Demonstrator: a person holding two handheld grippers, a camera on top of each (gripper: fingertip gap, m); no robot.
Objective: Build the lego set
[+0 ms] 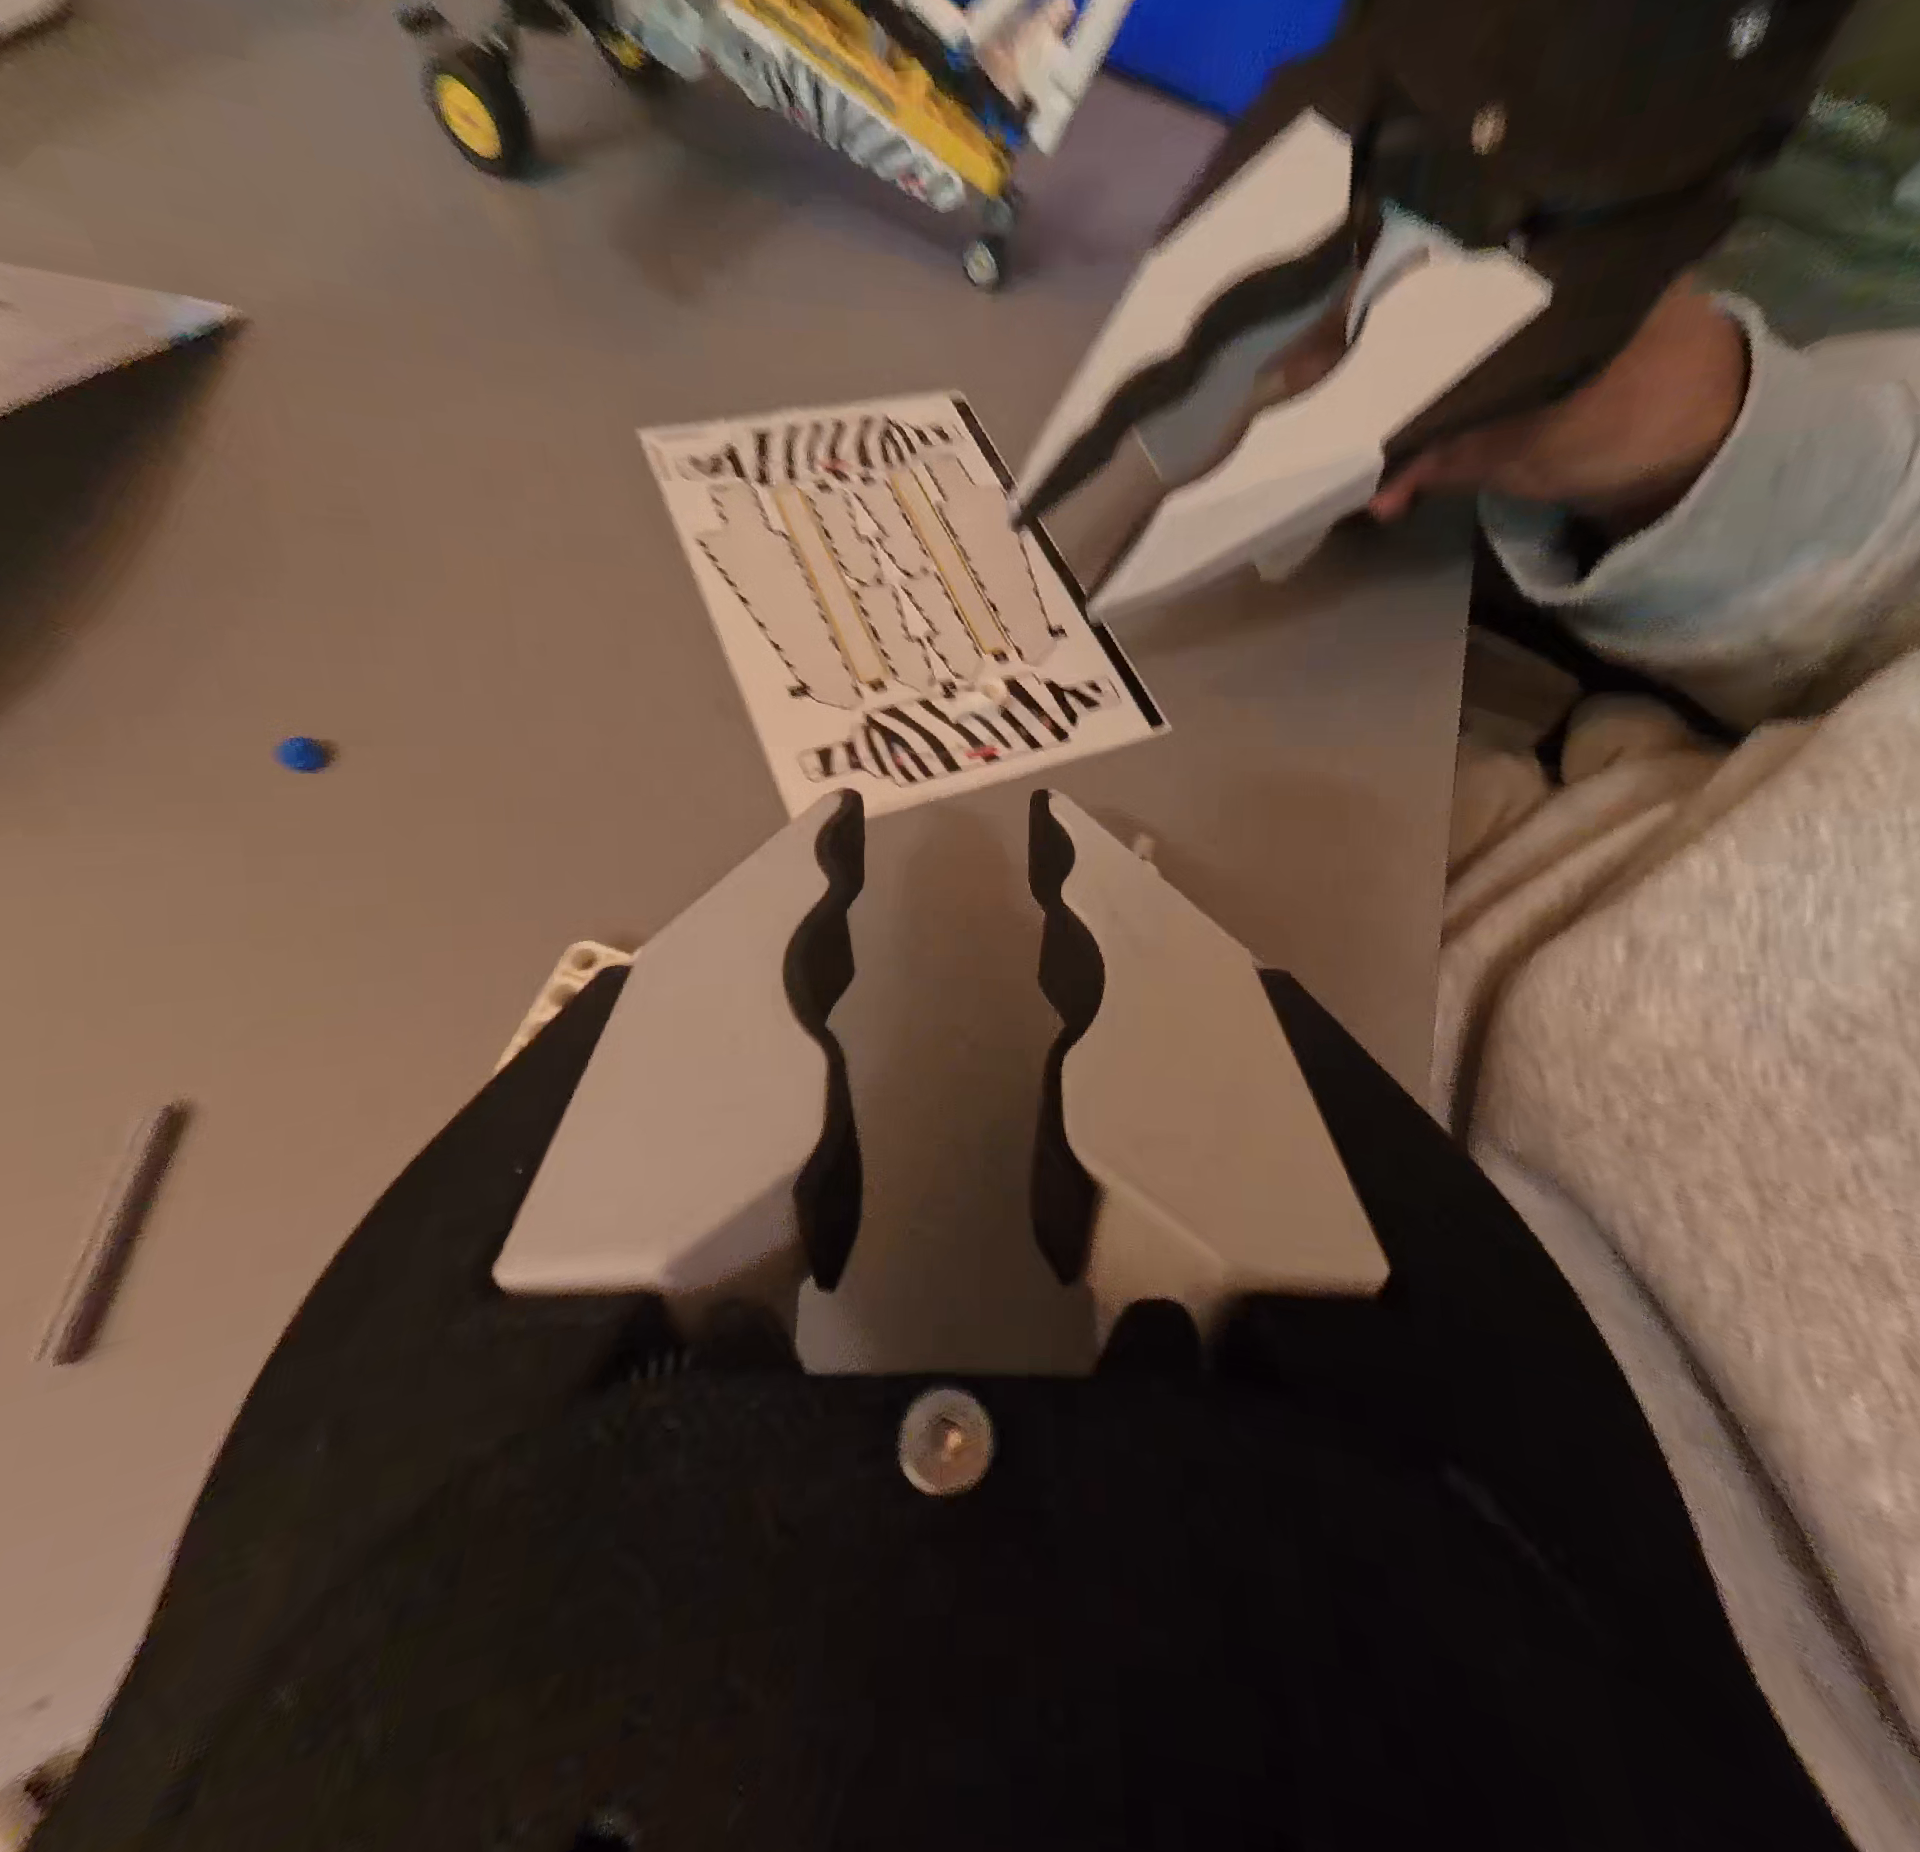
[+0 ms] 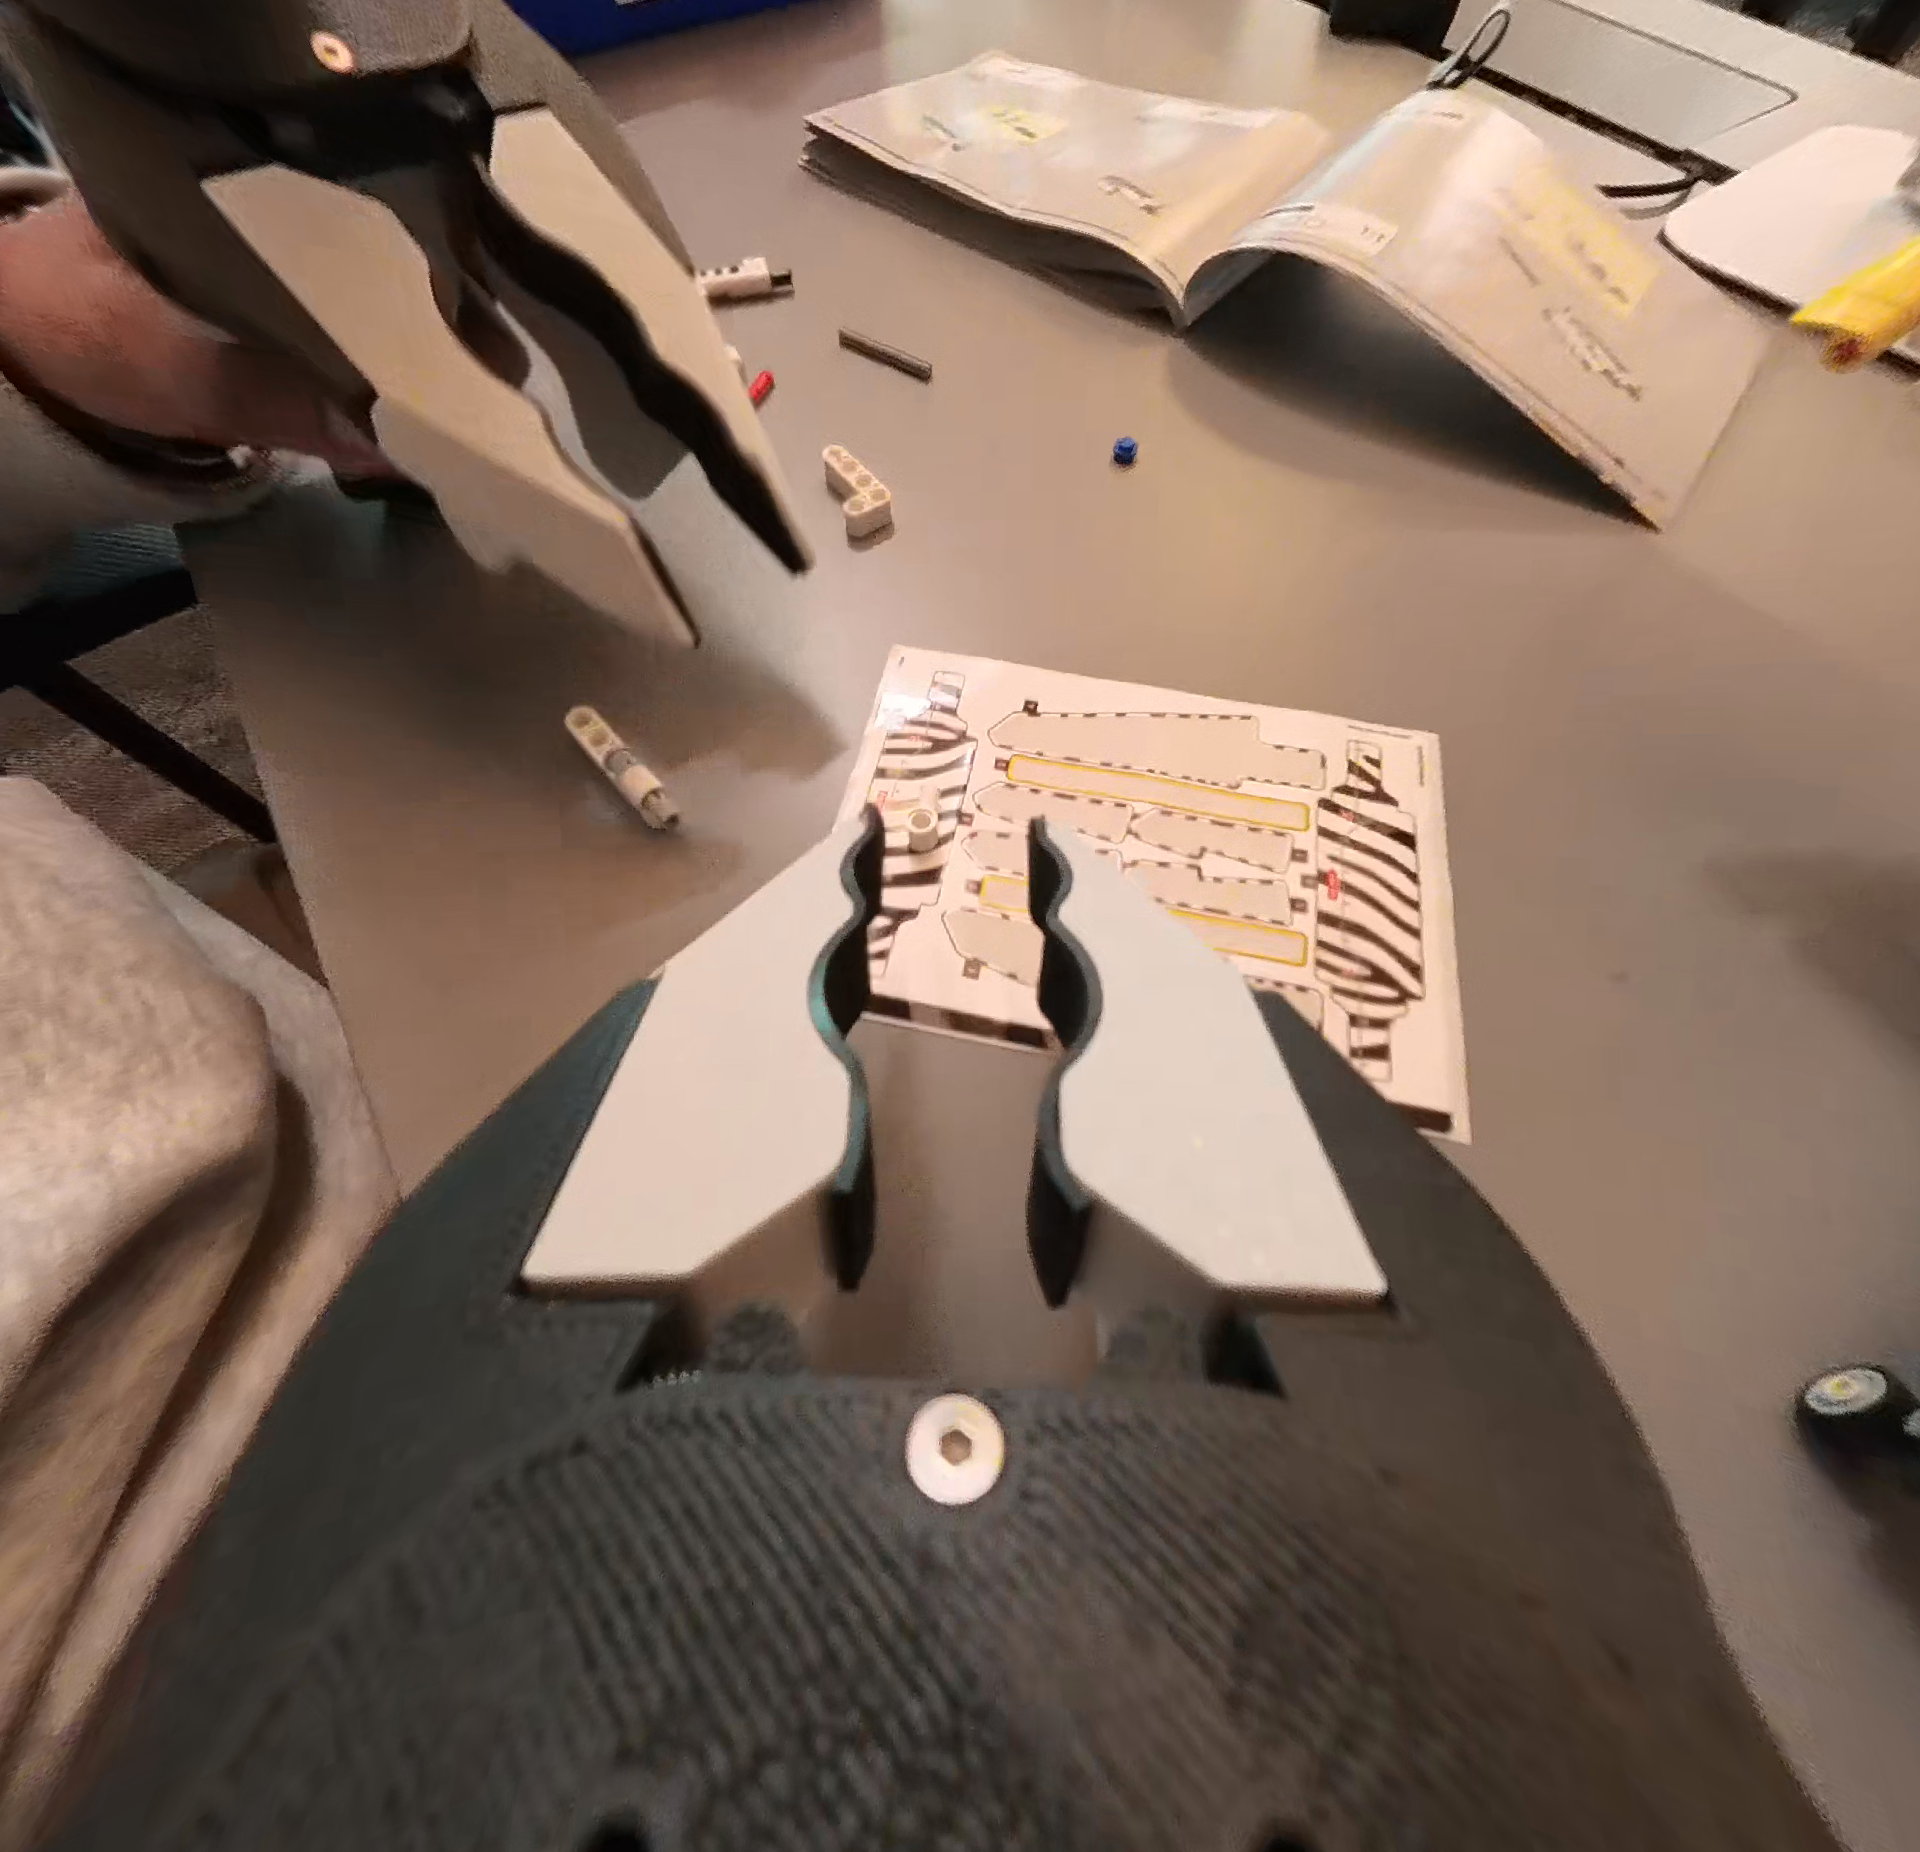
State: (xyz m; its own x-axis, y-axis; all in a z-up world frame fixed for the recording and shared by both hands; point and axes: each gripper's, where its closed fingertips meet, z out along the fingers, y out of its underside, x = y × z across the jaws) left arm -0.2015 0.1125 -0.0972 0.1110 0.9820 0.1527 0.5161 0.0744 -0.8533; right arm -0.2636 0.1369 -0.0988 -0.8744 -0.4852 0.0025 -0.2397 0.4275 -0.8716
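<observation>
sticker sheet (image 2: 1164, 867) flat below right gripper (image 2: 951, 831) parted fingers (image 2: 748, 1075).

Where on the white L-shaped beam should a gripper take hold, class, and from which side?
Probably the longer arm of the white L-shaped beam, from above. It lies flat on the table, holes facing up, apart from the other pieces, so fingers can drop on either side of that straight arm and close across its narrow width. The bent corner offers less parallel surface.
</observation>
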